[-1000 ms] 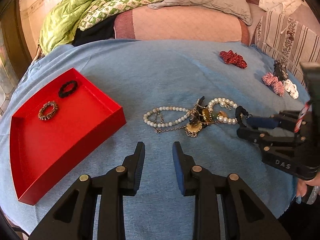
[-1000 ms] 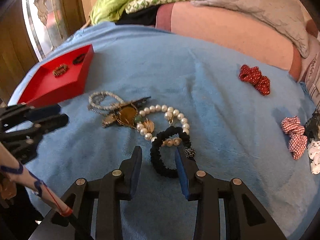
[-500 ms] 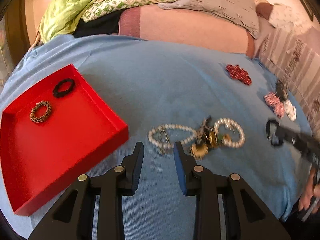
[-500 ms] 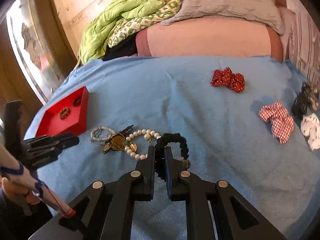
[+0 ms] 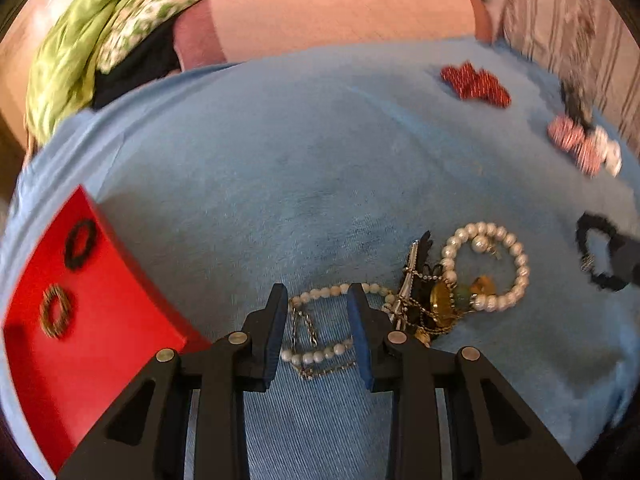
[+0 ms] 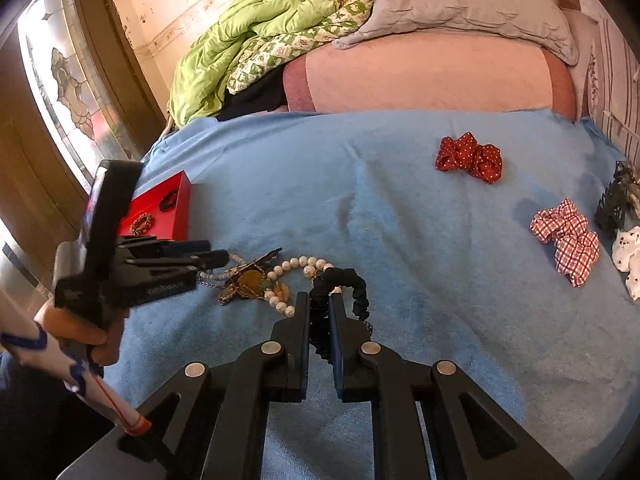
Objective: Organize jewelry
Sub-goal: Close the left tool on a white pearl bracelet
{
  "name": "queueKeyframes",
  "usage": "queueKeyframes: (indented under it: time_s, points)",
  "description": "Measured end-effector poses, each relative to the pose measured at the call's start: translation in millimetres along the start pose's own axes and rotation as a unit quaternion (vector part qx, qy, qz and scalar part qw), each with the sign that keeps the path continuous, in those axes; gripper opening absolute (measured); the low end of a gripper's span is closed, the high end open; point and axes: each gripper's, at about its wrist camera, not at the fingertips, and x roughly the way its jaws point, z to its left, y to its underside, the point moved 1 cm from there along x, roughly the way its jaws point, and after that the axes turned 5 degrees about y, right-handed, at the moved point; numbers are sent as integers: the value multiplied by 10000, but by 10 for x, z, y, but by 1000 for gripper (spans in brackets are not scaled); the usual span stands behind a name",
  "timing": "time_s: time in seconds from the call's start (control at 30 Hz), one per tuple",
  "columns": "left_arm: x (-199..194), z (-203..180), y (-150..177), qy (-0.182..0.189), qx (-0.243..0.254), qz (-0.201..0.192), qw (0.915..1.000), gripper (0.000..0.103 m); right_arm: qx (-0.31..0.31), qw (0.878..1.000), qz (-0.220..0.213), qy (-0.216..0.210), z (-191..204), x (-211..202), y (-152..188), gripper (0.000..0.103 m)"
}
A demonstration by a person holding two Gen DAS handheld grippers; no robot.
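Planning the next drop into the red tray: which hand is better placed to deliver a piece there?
Right. The right gripper is already shut on the black scrunchie, ready to carry to the red tray. The left gripper is nearer but open over the pearl necklace.

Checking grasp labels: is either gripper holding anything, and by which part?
The right gripper is shut on the black scrunchie, pinching one side of its loop. The left gripper holds nothing: open, straddling the small pearl necklace.

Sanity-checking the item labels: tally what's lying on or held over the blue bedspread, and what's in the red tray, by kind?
Fabric hair scrunchies: 3 (red dotted, red-white checked, white spotted)
Black hair claw clip: 1
Black elastic bracelets: 2 (tray, right tongs)
Bronze beaded bracelet: 1
Pearl strands: 2 ()
Total: 9, tangled gold pieces uncounted.
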Motion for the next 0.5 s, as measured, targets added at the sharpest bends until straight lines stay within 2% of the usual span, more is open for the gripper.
queueKeyframes:
  time_s: [0.1,0.17,0.27,0.3,0.33,0.37,0.4,0.43,0.5]
  points:
    - [86,-26,-46,-252,243,73,9994,31,-10,10000,36,-8,4,16,-3,10]
    - [112,-45,-67,-408,424,58,9982,37,-20,10000,60,-22,10,27,3,10]
    - [164,-78,-101,-494,563,49,9972,36,-19,10000,62,-20,10,40,1,11]
    - [186,-81,-122,-471,567,33,9973,34,-4,10000,57,-15,17,38,2,11]
    - [200,-78,-147,-370,519,28,9980,22,13,10000,52,-10,16,44,-1,11]
    - [216,-70,-169,-211,415,21,9989,14,22,10000,49,-9,9,49,-7,11]
    - [221,-77,-185,-249,390,-30,9989,12,29,10000,44,-3,11,55,-9,11]
    - [223,-88,-189,-270,409,-56,9988,6,28,10000,43,1,5,56,-9,11]
    - [198,-83,-199,-165,339,-125,9992,6,25,10000,31,16,7,53,-9,11]
